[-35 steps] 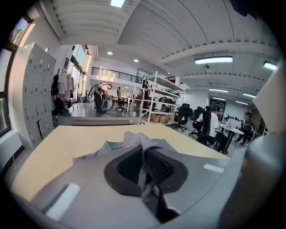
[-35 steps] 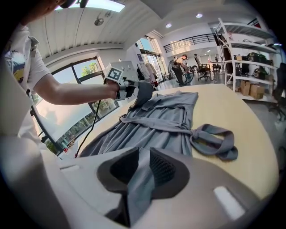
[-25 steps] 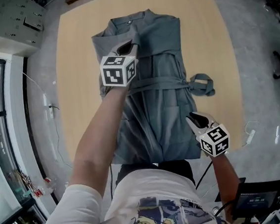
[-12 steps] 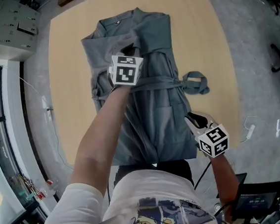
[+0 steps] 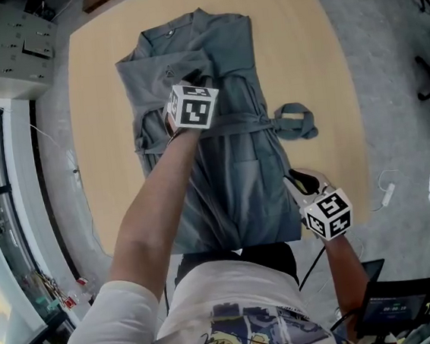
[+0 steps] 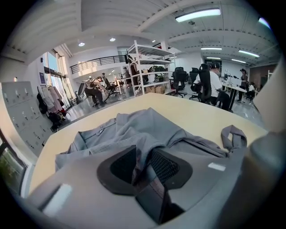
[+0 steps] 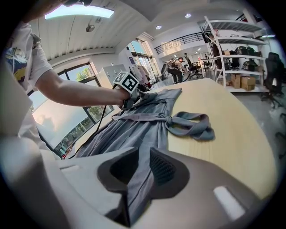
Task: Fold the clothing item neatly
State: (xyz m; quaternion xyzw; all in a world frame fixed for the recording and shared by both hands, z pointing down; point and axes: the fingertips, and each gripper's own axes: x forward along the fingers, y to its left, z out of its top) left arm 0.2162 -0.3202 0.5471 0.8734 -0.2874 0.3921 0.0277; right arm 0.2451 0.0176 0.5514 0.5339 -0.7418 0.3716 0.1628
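The desk [image 5: 317, 57] is carrying the belted grey robe [image 5: 237, 165], lying lengthwise away from the person, collar farthest. The right gripper [image 5: 300, 183] is pinching its near hem. The left gripper [image 5: 194, 78], at the chest, has jaws just opening, cloth sitting slack between them.

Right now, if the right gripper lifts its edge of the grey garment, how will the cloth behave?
Likely floppy: the grey garment lies flat in soft creases, so it should drape and sag from the right gripper. Probably light, a thin fold fits between the jaws. The tied belt trails loose on the table and may drag along.
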